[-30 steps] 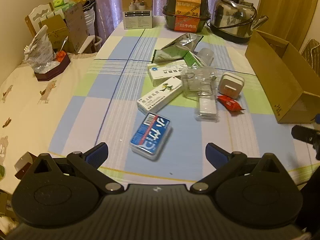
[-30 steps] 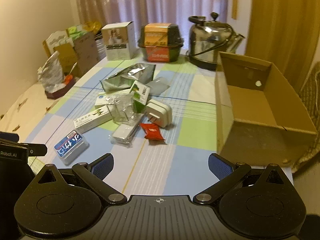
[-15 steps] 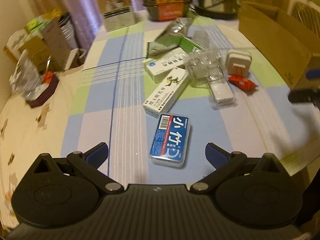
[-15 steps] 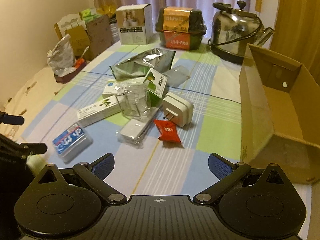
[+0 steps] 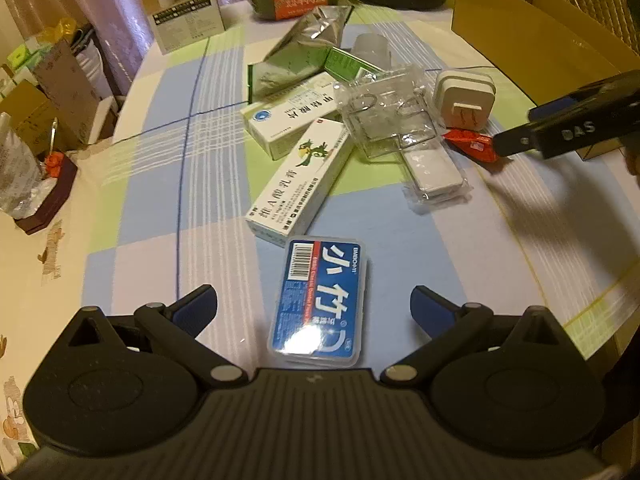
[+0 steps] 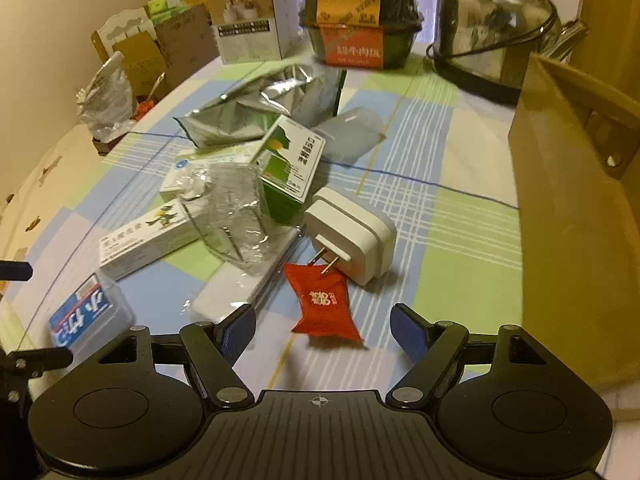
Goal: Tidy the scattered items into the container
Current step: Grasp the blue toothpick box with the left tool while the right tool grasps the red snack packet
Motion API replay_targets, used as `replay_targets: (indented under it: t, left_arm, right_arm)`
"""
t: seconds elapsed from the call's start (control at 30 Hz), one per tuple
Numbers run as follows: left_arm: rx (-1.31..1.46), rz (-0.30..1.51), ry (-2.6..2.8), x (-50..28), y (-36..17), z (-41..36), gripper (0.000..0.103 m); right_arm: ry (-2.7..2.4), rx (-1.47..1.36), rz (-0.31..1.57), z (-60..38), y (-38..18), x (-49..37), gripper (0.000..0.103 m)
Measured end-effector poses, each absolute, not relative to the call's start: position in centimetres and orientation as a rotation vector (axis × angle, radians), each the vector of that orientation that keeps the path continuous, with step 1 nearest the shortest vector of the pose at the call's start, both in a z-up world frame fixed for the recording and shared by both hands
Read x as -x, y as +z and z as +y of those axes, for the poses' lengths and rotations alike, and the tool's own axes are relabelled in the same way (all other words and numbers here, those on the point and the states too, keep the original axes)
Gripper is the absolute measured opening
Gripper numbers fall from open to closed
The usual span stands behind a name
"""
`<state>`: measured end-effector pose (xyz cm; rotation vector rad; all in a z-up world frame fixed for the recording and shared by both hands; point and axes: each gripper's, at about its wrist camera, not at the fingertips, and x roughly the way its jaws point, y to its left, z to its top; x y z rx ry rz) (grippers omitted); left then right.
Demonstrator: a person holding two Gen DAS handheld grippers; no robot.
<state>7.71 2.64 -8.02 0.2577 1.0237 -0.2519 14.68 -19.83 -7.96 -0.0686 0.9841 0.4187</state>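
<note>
A blue and white plastic case lies flat on the checked tablecloth between the fingers of my left gripper, which is open and not touching it. A red sachet lies between the fingers of my right gripper, which is open as well. Behind the sachet sits a white plug adapter. Further items lie in a pile: a long white medicine box, a clear plastic pack, a wrapped white bar, a green and white box and a silver foil bag. The open cardboard box stands at the right.
At the table's far end stand a steel kettle, a dark food tub with an orange label and a white carton. A crumpled bag on a dark tray and stacked cardboard sit at the left.
Both grippers have moved forward and lower towards the table. The blue case now lies between my left fingers and the red sachet between my right fingers. Nothing has been picked up.
</note>
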Motion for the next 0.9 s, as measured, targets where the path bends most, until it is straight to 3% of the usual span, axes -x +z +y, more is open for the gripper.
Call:
replay_targets:
  t: [0.17, 0.23, 0.47, 0.53, 0.6, 0.7, 0.87, 0.9]
  left_arm:
    - [-0.245, 1.053, -0.265, -8.7, -8.7, 2.5, 0.093]
    - [-0.235, 1.063, -0.266, -9.1, -9.1, 2.7, 0.090]
    - [-0.221, 1.091, -0.291, -9.5, -9.8, 3.0, 0.083]
    - [-0.228, 1.091, -0.293, -9.4, -9.9, 2.9, 0.081]
    - [-0.225, 1.095, -0.297, -9.5, -10.0, 2.9, 0.079]
    - [-0.216, 1.093, -0.302, -9.5, -10.1, 2.9, 0.078]
    - [-0.227, 1.109, -0.302, -9.7, -10.4, 2.7, 0.064]
    - [-0.237, 1.115, -0.299, -9.7, -10.5, 2.6, 0.058]
  right_arm:
    - [0.404, 0.042, 1.016, -19.8, -9.7, -16.4, 0.078]
    - [0.408, 0.038, 1.033, -19.7, -10.4, -16.9, 0.063]
    - [0.405, 0.071, 1.037, -19.0, -11.5, -17.5, 0.062]
    - [0.405, 0.095, 1.028, -18.9, -11.5, -17.4, 0.041]
    - [0.402, 0.123, 1.024, -18.7, -11.5, -17.2, 0.037]
    - [0.399, 0.140, 1.018, -18.6, -11.5, -16.9, 0.034]
    - [0.390, 0.117, 1.021, -19.0, -11.2, -16.0, 0.033]
    - [0.388, 0.114, 1.021, -19.1, -11.1, -15.8, 0.033]
